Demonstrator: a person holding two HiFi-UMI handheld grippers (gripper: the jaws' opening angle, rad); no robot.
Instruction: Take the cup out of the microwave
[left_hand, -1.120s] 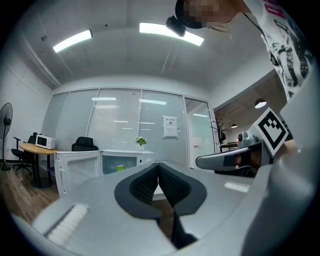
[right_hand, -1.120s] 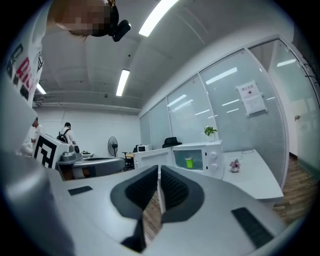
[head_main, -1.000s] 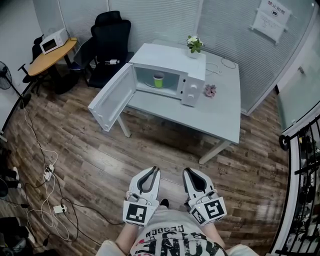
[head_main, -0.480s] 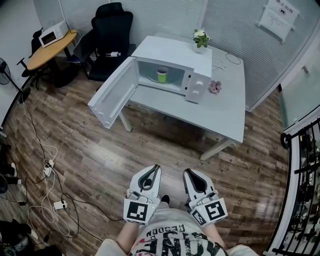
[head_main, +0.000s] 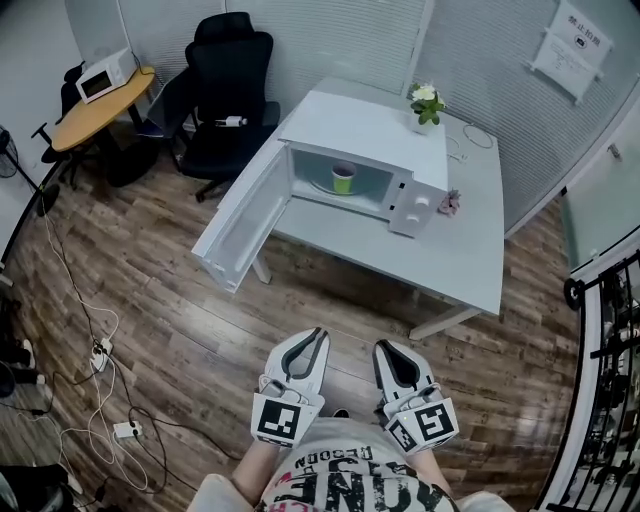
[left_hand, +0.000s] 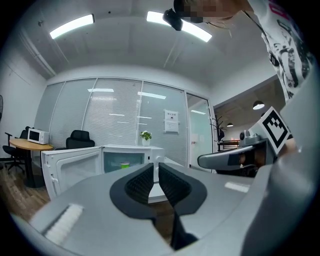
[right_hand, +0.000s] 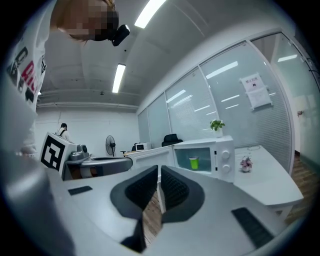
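A dark wood-plank floor (head_main: 150, 290) runs under a white desk (head_main: 455, 255) set near glass partition walls with blinds (head_main: 330, 40). A black office chair (head_main: 232, 75) stands beside a round wooden table (head_main: 85, 122). Loose cables (head_main: 100, 350) trail over the floor, and strip lights (left_hand: 72, 26) glow overhead.

The left tool (head_main: 314, 338) and the right tool (head_main: 384, 350) are held low and side by side, just in front of the torso (head_main: 345, 480), both pointing forward and roughly level. Each has its jaws closed together with nothing gripped between them.
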